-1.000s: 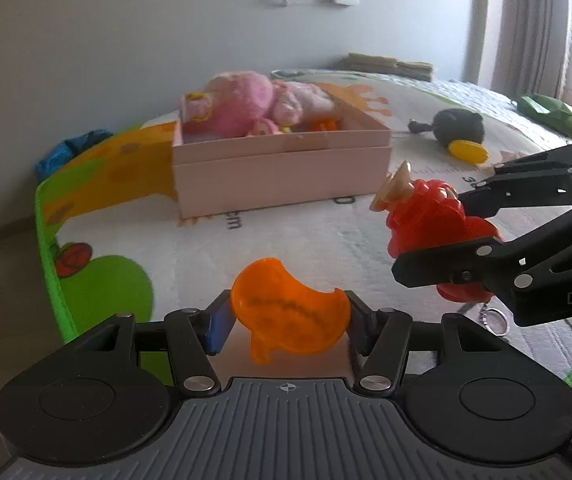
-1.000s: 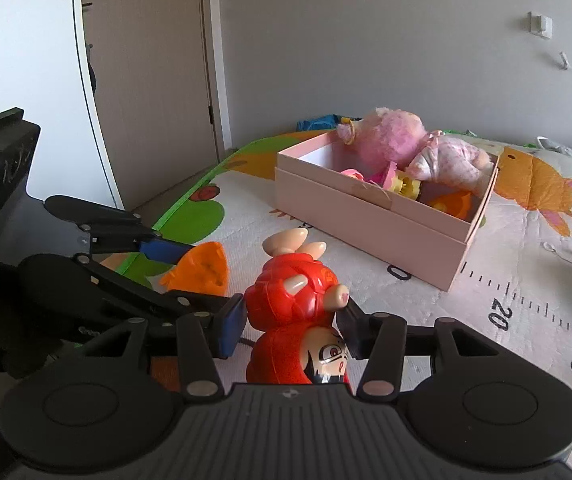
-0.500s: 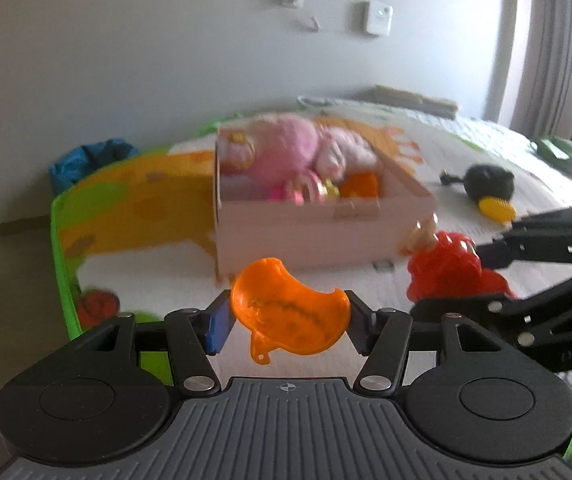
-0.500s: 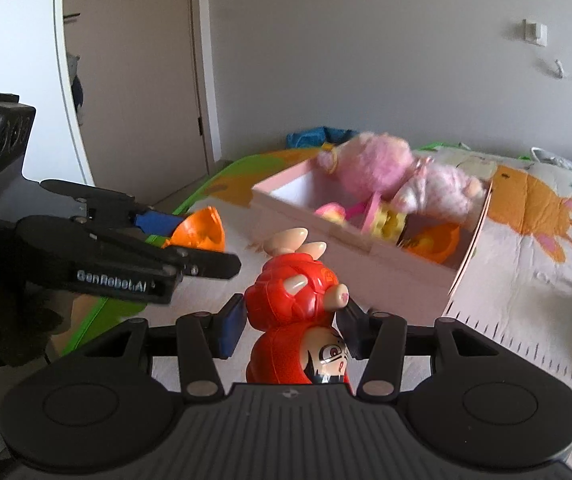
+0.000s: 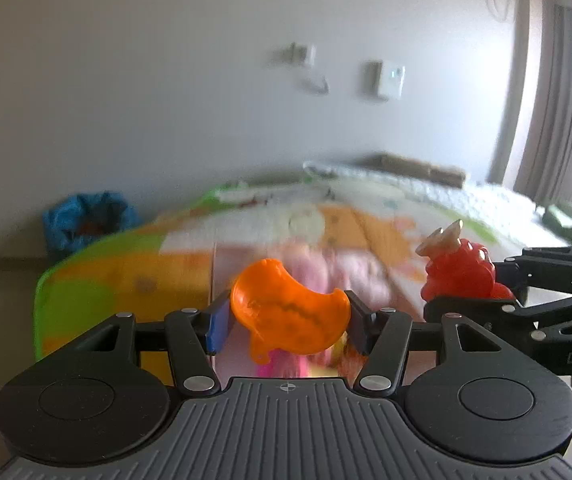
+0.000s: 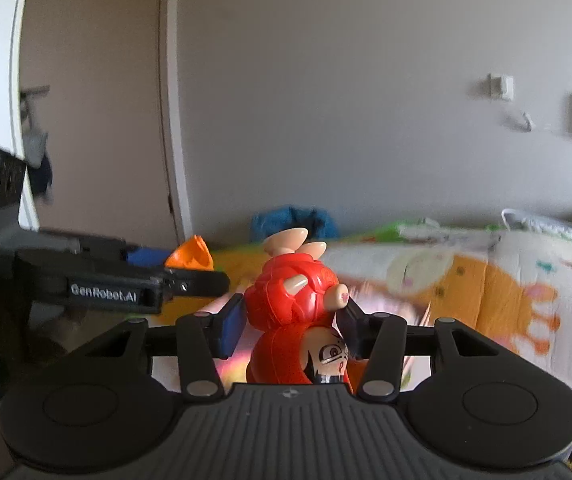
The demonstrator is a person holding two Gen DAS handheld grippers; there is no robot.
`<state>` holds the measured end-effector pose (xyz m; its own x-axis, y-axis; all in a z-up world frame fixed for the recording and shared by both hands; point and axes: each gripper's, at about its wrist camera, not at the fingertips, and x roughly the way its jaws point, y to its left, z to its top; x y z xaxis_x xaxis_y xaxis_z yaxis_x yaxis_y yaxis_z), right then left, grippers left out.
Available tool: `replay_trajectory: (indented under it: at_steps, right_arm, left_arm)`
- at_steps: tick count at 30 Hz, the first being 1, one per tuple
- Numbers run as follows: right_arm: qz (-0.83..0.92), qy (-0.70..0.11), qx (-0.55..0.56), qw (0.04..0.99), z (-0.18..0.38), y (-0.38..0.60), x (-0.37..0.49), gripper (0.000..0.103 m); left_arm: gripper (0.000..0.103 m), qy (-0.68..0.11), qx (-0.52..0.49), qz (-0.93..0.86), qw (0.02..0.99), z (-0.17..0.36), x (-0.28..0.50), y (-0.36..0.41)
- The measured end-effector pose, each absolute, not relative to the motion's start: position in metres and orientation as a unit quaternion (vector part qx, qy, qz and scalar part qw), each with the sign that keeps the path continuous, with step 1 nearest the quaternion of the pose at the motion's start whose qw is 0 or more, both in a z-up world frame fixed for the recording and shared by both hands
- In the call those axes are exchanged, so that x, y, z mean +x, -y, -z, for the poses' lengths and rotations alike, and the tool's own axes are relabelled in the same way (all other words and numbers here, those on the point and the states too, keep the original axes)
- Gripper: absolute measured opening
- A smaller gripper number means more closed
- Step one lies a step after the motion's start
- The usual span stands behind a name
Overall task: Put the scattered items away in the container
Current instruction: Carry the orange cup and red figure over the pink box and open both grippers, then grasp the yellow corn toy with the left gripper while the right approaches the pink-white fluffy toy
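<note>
Playmat (image 5: 97, 280) fills the ground ahead of both pairs of jaws, a padded sheet printed in green, orange and white, blurred in both views. Past its far edge a plain grey wall (image 5: 165, 100) rises, carrying a small switch plate (image 5: 306, 54) and a white control panel (image 5: 386, 78). A crumpled blue bundle (image 5: 85, 220) lies at the foot of that wall, left of the left gripper's jaws. Grey curtains (image 5: 558, 100) hang far to the right. In the right wrist view a pale door (image 6: 93, 120) stands left of the jaws.

The left gripper (image 5: 288, 320) is clamped on an orange curved toy (image 5: 290, 312), pads pressing both its sides. Just beyond and below those jaws a smear of pink shows, too blurred to tell box from contents. The right gripper (image 6: 286, 320) squeezes a red figurine (image 6: 290, 296), upside down, its pale feet pointing up above the jaws and its painted face below them. Each gripper shows beside the other, close together.
</note>
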<state>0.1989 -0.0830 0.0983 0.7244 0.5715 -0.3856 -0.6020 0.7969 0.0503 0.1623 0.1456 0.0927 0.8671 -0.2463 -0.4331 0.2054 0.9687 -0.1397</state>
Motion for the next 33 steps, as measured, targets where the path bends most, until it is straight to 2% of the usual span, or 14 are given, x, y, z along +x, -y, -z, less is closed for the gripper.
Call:
replay_trajectory:
  at_steps: [2, 4, 6, 7, 13, 20, 24, 33]
  right_arm:
    - [-0.322, -0.198, -0.035, 0.925, -0.102, 0.082, 0.213, 0.051]
    - [-0.307, -0.195, -0.029, 0.931, -0.101, 0.083, 0.223, 0.065]
    - [-0.301, -0.196, -0.026, 0.933, -0.1, 0.088, 0.228, 0.065]
    - [-0.299, -0.195, -0.025, 0.934, -0.099, 0.09, 0.228, 0.065]
    - [-0.269, -0.186, -0.04, 0.944, -0.092, 0.12, 0.225, 0.07]
    - [-0.182, -0.197, -0.049, 0.962, -0.077, 0.193, 0.211, 0.072]
    - [-0.1, -0.204, -0.048, 0.973, -0.066, 0.248, 0.197, 0.078]
    - [-0.042, -0.257, -0.031, 0.965, -0.028, 0.298, 0.168, 0.078]
  left_arm:
    - [0.062, -0.222, -0.056, 0.122, 0.966, -0.102, 0.177, -0.146]
    - [0.063, -0.218, -0.065, 0.126, 0.966, -0.105, 0.191, -0.145]
    - [0.087, -0.22, -0.073, 0.129, 0.964, -0.102, 0.203, -0.144]
    - [0.089, -0.222, -0.079, 0.127, 0.963, -0.099, 0.207, -0.144]
    - [0.089, -0.242, -0.059, 0.113, 0.962, -0.077, 0.208, -0.133]
    - [0.094, -0.221, 0.007, 0.151, 0.963, -0.07, 0.185, -0.081]
    - [0.096, -0.209, 0.038, 0.21, 0.954, -0.07, 0.168, -0.045]
    - [0.098, -0.258, 0.044, 0.303, 0.917, -0.037, 0.156, 0.03]
